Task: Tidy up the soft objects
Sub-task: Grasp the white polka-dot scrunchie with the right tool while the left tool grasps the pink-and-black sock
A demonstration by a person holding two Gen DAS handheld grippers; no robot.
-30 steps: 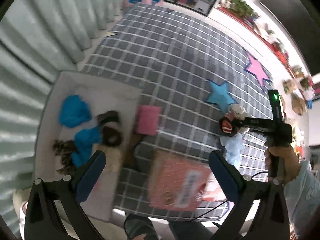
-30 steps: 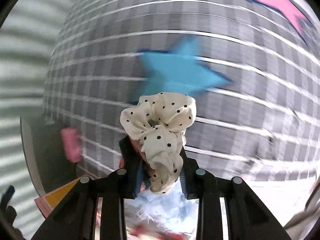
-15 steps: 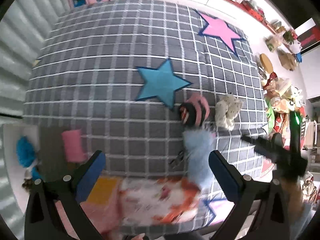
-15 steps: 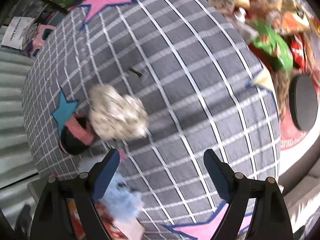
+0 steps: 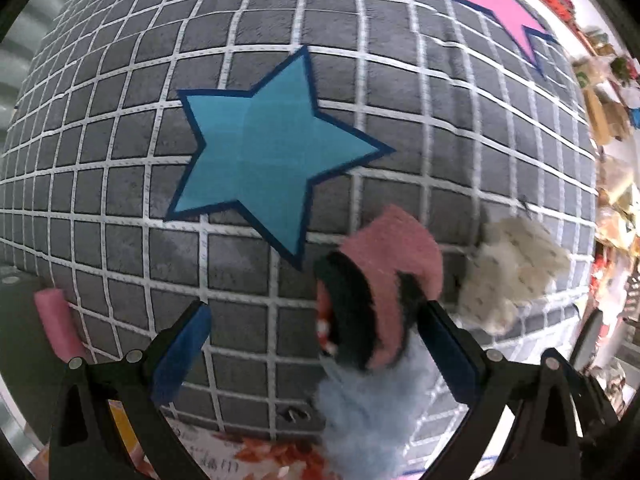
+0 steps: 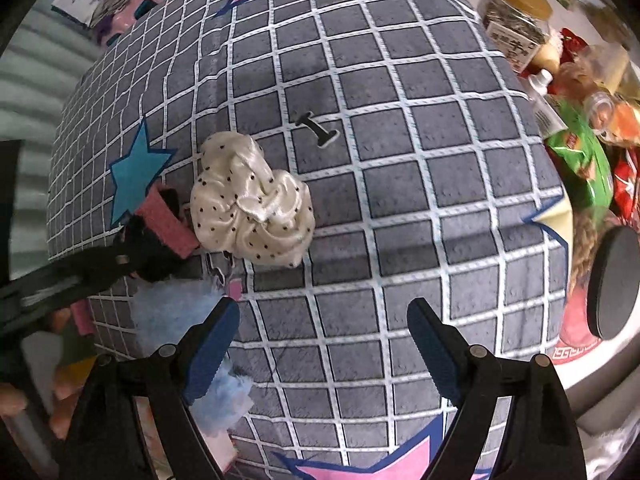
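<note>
A cream polka-dot scrunchie (image 6: 252, 204) lies on the grey checked mat (image 6: 400, 184); it also shows blurred in the left wrist view (image 5: 516, 272). A pink and black fuzzy scrunchie (image 5: 380, 288) lies next to it, with a pale blue fluffy item (image 5: 368, 412) just below. My left gripper (image 5: 316, 344) is open, its right finger (image 5: 448, 352) close against the pink and black scrunchie. My right gripper (image 6: 320, 344) is open and empty, a little below the cream scrunchie. The left gripper's arm reaches the pink and black scrunchie (image 6: 164, 224) in the right wrist view.
A blue star (image 5: 264, 152) and a pink star (image 5: 488, 0) are printed on the mat. A pink roll (image 5: 56, 328) lies at the left edge. Jars, snack bags and a black disc (image 6: 612, 284) crowd the floor right of the mat. A printed book (image 5: 272, 456) lies below.
My left gripper has swung from the white box on the left to the pink and black scrunchie. My right gripper has let go of the cream scrunchie, which now lies on the mat, and drawn back.
</note>
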